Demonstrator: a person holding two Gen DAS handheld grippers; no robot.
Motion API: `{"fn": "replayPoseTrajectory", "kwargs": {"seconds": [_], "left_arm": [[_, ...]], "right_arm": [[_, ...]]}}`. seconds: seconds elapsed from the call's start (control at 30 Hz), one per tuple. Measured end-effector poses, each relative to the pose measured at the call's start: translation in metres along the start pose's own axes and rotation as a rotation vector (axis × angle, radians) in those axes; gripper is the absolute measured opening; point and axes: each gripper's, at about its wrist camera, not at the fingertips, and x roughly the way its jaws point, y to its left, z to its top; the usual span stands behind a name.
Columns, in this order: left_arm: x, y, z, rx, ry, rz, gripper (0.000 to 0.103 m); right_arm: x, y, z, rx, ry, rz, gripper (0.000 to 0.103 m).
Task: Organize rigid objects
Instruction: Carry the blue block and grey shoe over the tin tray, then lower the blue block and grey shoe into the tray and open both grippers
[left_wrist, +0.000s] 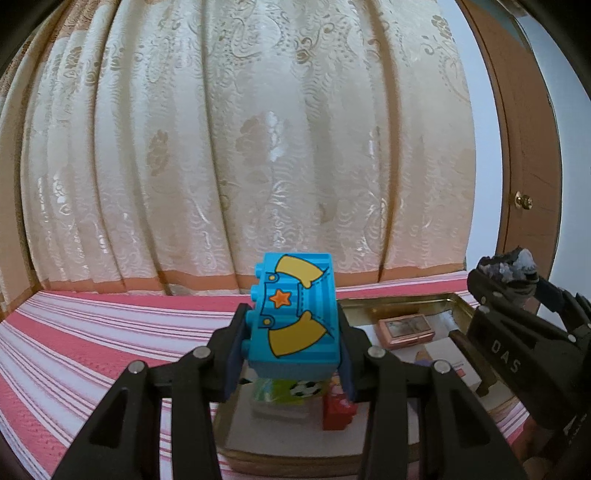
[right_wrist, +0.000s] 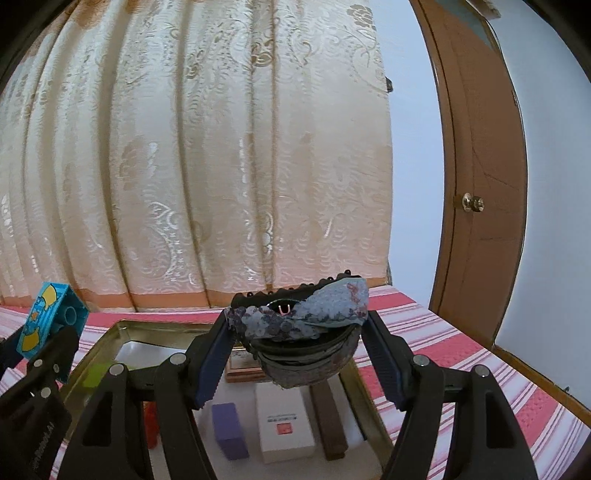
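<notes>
Metal tray (right_wrist: 110, 332), purple block (right_wrist: 229, 430), white box (right_wrist: 284, 428)

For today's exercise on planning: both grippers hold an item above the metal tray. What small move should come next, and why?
Probably lower the left gripper, shut on the blue toy brick, toward a bare patch of the metal tray. The brick hangs above the tray, where other blocks already lie, while the right gripper holds the sequined pouch alongside.
</notes>
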Motion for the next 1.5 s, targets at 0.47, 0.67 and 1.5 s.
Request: {"fn": "replayPoseTrajectory", "kwargs": {"seconds": [0.47,0.67,1.5], "left_arm": [[0.017,-0.021,0.002,0.025,0.031,-0.014,0.041],[0.027,-0.022,0.000,0.017,0.069,-0.008,0.041],[0.043,-0.023,-0.003,0.041,0.166,0.024,0.041]], "right_arm": [[0.020,-0.009,0.003,0.022,0.053,0.010,0.072],[0.027,-0.008,0.005,0.012,0.074,0.015,0.072],[0.059,0.007,-0.008,-0.005,0.262,0.073,0.072]]}}
